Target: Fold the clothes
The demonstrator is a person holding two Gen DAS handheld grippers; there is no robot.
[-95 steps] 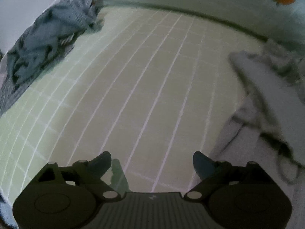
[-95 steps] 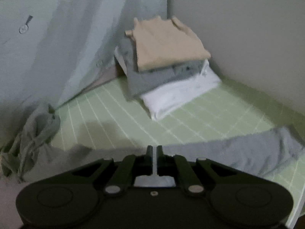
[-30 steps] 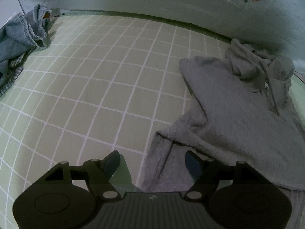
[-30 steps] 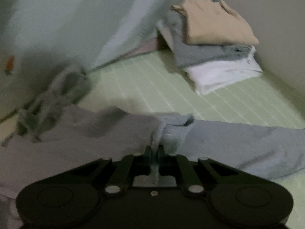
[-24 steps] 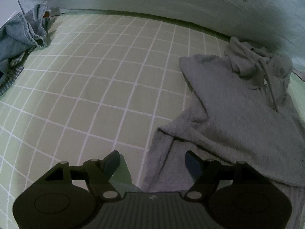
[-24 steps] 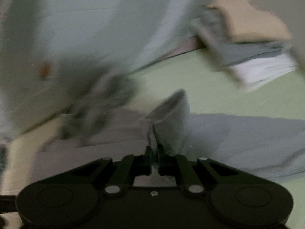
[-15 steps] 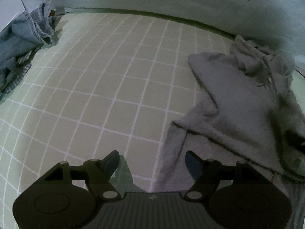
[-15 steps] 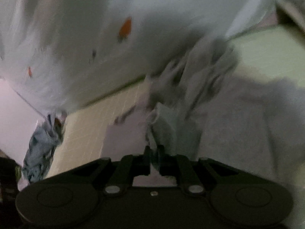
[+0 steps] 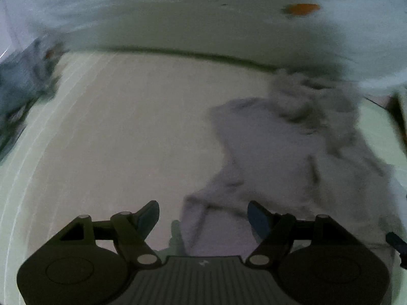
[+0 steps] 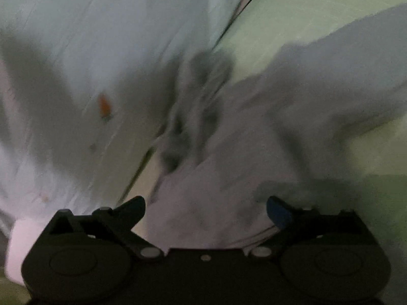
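A grey zip hoodie (image 9: 292, 157) lies spread on the green checked sheet (image 9: 122, 132), its hood bunched toward the pale curtain. My left gripper (image 9: 203, 216) is open and empty, just above the hoodie's near left sleeve edge. My right gripper (image 10: 206, 211) is open and empty over the hoodie's body (image 10: 229, 183); one sleeve (image 10: 330, 76) stretches away to the upper right. Both views are blurred by motion.
A pale curtain with carrot prints (image 9: 300, 9) hangs along the far edge; it also shows in the right wrist view (image 10: 76, 63). A heap of blue-grey clothes (image 9: 23, 86) lies at the far left. Bare sheet fills the left half.
My right gripper swung left with the sleeve end pinched, then opened and let it go over the hoodie's body. My left gripper stayed open and shifted slightly.
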